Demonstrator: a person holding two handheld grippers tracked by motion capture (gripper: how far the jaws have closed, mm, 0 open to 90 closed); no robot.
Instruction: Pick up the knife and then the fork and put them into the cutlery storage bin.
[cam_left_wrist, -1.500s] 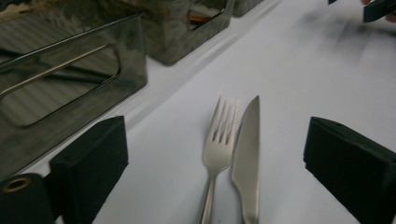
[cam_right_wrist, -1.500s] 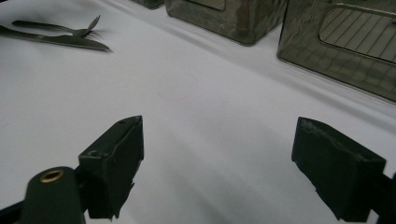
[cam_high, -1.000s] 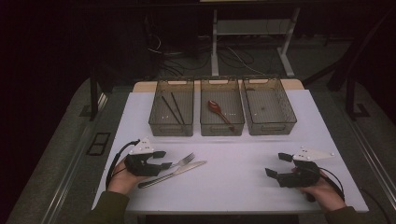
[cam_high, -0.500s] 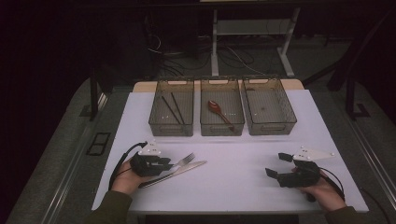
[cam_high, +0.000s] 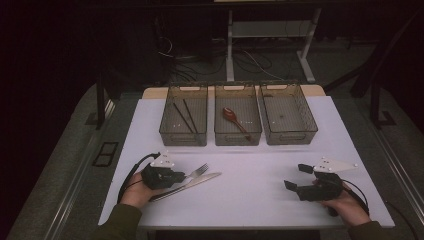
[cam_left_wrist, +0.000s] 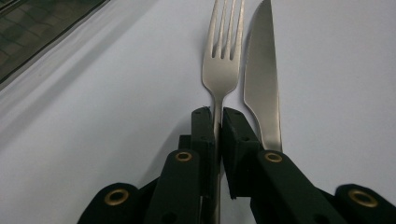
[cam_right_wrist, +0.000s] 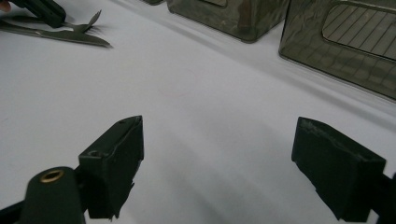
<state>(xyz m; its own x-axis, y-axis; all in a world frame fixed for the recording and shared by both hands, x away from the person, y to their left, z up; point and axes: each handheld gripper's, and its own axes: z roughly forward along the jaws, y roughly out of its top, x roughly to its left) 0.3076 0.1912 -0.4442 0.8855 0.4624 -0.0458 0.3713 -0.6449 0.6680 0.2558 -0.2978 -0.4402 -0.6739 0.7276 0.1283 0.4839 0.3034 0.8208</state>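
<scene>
Left gripper (cam_left_wrist: 218, 116): jaws have just been closing and now clamp the handle of the silver metal fork (cam_left_wrist: 222, 56), flat on the white tabletop (cam_high: 250, 200) beside the silver table knife (cam_left_wrist: 262, 79). Right gripper (cam_right_wrist: 217, 163): jaws wide, holding nothing. Beyond stand three smoky translucent plastic bins (cam_high: 183, 137).

Both of my grippers were matte black. The left gripper (cam_high: 176, 177) carried a pale grey three-cornered plate on top and trailed a black cable looping back past my olive-green sleeve (cam_high: 120, 222). Its blocky jaws showed small brass-ringed pivots. The right gripper (cam_high: 297, 177) had the same plate, dotted with tiny markers, and square, thick pads.
</scene>
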